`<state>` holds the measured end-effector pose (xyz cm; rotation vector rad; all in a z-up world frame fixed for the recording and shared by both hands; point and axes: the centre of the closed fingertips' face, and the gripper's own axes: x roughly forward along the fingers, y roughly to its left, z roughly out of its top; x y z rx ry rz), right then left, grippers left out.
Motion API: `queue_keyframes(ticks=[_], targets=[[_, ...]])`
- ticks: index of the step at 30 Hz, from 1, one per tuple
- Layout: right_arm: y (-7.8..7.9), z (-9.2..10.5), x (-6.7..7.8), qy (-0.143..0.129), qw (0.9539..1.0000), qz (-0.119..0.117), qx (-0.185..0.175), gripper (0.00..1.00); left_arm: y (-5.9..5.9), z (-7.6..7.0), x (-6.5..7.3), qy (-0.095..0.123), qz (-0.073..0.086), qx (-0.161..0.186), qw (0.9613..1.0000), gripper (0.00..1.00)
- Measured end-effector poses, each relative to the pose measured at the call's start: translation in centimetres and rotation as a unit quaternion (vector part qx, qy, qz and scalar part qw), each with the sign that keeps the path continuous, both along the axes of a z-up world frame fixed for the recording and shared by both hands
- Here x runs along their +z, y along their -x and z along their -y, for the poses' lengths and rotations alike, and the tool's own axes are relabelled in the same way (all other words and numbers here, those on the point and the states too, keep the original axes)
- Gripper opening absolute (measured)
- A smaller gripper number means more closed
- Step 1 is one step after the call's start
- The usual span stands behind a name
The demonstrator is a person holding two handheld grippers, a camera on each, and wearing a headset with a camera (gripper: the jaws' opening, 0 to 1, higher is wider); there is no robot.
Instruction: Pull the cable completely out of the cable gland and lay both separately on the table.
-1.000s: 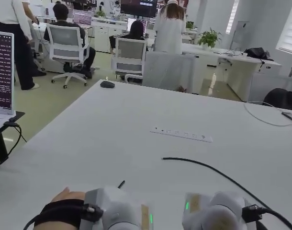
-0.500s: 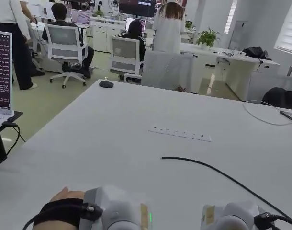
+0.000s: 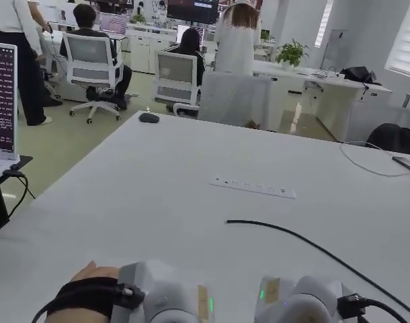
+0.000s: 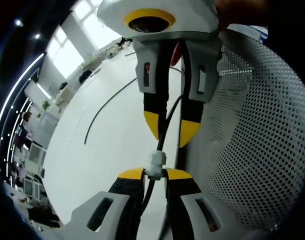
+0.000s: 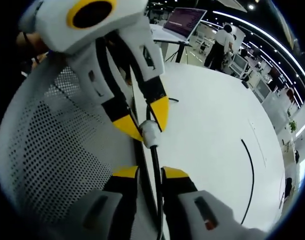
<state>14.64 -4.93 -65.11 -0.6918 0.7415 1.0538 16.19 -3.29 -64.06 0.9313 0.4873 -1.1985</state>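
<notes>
My left gripper [image 4: 155,174] is shut on the white cable gland [image 4: 155,164], which sits between its yellow tips. The black cable [image 4: 102,112] runs out of the gland. Just past the gland my right gripper [image 5: 150,173] is shut on the cable [image 5: 155,157]. In the right gripper view the left gripper [image 5: 145,122] comes in from the top, holding the gland [image 5: 149,134]. The two grippers face each other, tips a short way apart. In the head view the cable [image 3: 292,235] trails across the white table [image 3: 158,188] to the right.
A white perforated panel [image 4: 252,150] stands close beside the grippers. On the table lie a flat power strip [image 3: 253,188], a dark mouse [image 3: 150,118] at the far edge and a thin white lead [image 3: 373,168]. A laptop [image 3: 2,101] stands left; chairs and people are beyond.
In the head view the right gripper's housing sank lower and rightward half a second ago and has come back up and left. The cable on the table lies as before.
</notes>
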Motion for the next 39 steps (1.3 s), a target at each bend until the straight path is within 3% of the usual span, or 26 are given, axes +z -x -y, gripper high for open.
queue_keyframes(ticks=[4, 7, 14, 23, 26, 28, 29, 32, 36, 39], targets=[[-0.4, 0.5, -0.2, 0.014, 0.9999, 0.006, 0.003, 0.04, 0.1, 0.1, 0.0, 0.000, 0.000, -0.003, 1.0000, 0.16], [-0.4, 0.8, 0.0, 0.006, 1.0000, 0.004, -0.002, 0.04, 0.2, 0.2, 0.1, 0.006, -0.001, -0.004, 1.0000, 0.16], [0.0, 3.0, -0.9, 0.023, 0.9996, -0.011, -0.013, 0.04, 0.0, 0.1, 0.0, 0.002, 0.001, -0.002, 1.0000, 0.16], [0.4, 6.5, -2.3, 0.081, 0.9955, -0.025, -0.042, 0.04, 0.0, 0.0, 0.0, 0.001, 0.001, -0.001, 1.0000, 0.16], [0.4, 6.6, -2.4, 0.092, 0.9946, -0.024, -0.042, 0.05, 0.1, 0.1, 0.0, 0.001, 0.000, -0.002, 1.0000, 0.16], [0.4, 6.4, -2.3, 0.098, 0.9942, -0.020, -0.040, 0.11, 0.0, 0.0, 0.0, -0.002, 0.001, -0.002, 1.0000, 0.16], [0.3, 6.1, -2.1, 0.097, 0.9943, -0.019, -0.039, 0.16, 0.0, -0.1, 0.0, -0.002, 0.001, -0.001, 1.0000, 0.16], [0.4, 4.9, -1.4, 0.083, 0.9960, -0.016, -0.031, 0.16, 0.0, 0.0, 0.1, 0.000, 0.002, -0.001, 1.0000, 0.16], [0.1, 1.9, 0.1, 0.021, 0.9995, -0.004, -0.022, 0.17, 0.0, 0.0, 0.1, 0.000, 0.002, -0.002, 1.0000, 0.16], [0.0, 0.8, 0.5, 0.005, 0.9998, 0.001, -0.017, 0.16, 0.0, 0.0, 0.1, -0.001, 0.003, -0.003, 1.0000, 0.16]])
